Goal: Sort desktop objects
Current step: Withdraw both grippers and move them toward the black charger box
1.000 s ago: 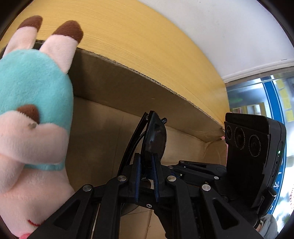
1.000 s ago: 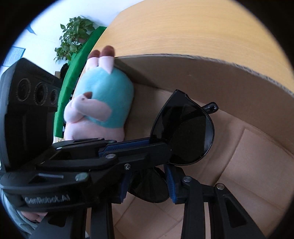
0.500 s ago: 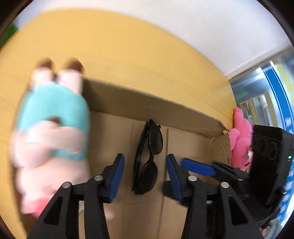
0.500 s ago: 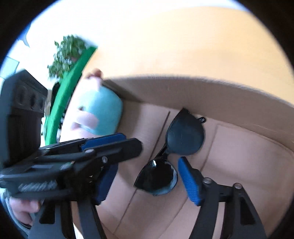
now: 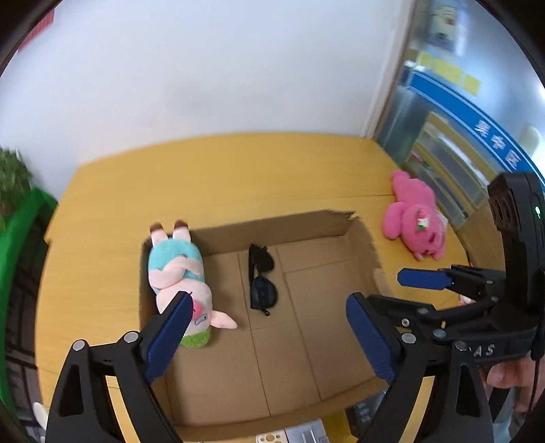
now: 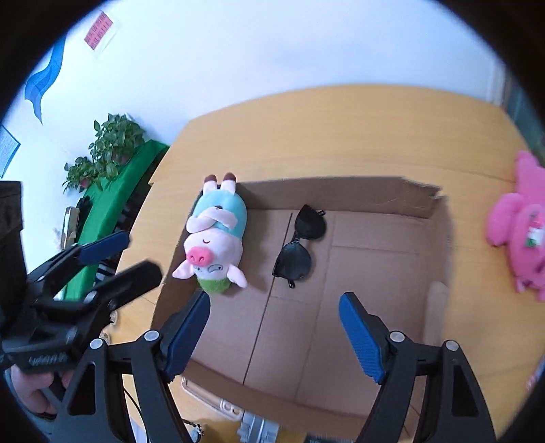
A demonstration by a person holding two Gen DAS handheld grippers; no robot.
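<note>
Hovering above the cardboard box [image 5: 361,238], my left gripper [image 5: 269,327] and right gripper [image 6: 272,327] both have jaws opening, nothing between them. The sunglasses [image 5: 260,279] lie folded on the box floor, toward the far wall. Just left of them lies the pig plush [image 6: 214,235]. A pink plush [image 5: 415,218] rests on the table [image 5: 238,170], right of the box.

White Chinese characters are being shown on the blue band [image 5: 490,143] across the glass front in the left wrist view; they are too blurred to be read surely. The letters "AS" are being shown in white on the right gripper's black body [image 5: 483,350]. A red notice [image 6: 98,30] on the wall is being displayed with print too small to be read.
</note>
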